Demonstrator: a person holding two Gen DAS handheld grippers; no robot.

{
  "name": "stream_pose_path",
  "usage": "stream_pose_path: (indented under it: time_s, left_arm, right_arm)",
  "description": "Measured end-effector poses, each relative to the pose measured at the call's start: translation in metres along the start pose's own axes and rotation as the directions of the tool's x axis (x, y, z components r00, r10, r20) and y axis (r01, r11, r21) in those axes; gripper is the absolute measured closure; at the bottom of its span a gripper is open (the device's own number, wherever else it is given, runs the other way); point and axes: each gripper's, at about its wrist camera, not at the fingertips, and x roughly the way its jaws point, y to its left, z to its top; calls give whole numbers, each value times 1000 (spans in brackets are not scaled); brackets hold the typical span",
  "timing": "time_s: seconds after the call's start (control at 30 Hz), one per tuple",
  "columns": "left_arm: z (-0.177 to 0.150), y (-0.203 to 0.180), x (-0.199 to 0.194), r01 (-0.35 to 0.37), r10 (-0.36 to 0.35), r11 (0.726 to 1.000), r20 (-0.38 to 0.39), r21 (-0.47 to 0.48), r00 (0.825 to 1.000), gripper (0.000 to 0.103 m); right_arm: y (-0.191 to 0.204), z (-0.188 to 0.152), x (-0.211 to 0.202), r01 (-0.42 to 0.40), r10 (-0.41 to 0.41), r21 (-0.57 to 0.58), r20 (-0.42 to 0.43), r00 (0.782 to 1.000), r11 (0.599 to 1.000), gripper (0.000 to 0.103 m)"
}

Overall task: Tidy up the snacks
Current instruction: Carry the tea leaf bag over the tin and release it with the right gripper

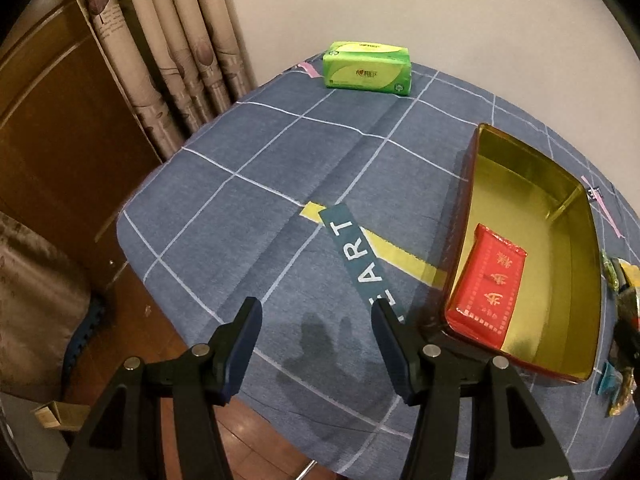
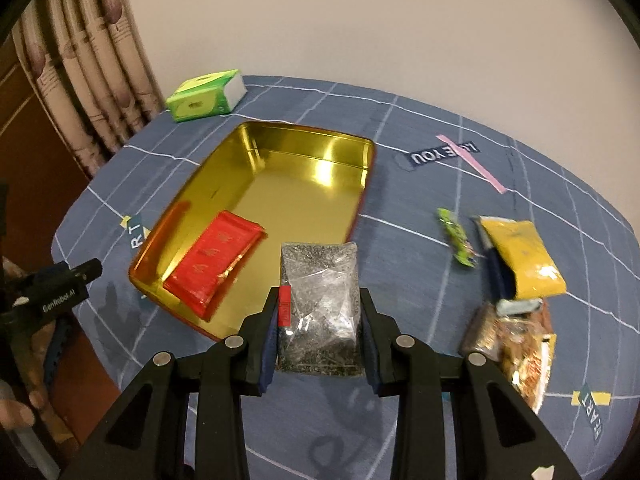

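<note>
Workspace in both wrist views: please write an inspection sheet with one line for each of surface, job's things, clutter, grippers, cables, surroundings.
Surface: table under a blue checked cloth with printed words.
Job's things: open gold tin holding a red packet at its near end; clear bag of dark snack between the right gripper's fingers; green wrapper, yellow packet and a pile of mixed snack packs lying to the right of the tin.
Clutter: green tissue pack at the far edge.
Grippers: left gripper open, empty, above the cloth; right gripper closed on the bag.
Cables: nothing seen.
Surroundings: curtain, brown wooden panel, plain wall.
</note>
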Motion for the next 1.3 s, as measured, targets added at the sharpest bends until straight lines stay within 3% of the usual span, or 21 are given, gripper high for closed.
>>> stream_pose_path:
  time_s: [0.5,0.77,1.3]
  left_arm:
    - [0,14,9,-4,1,998,-36,-64,999,45]
    - [0,13,7,18,-20,998,-32,-58,999,45]
    - [-1,8,9,23,-25,999,-46,-44,999,45]
  right_arm:
    - [32,12,41,-12,8,-54,-69,998,998,71]
    - [39,11,56,20,-27,-88,-87,996,996,71]
    - [39,8,72,6,-16,-80,-126,992,997,69]
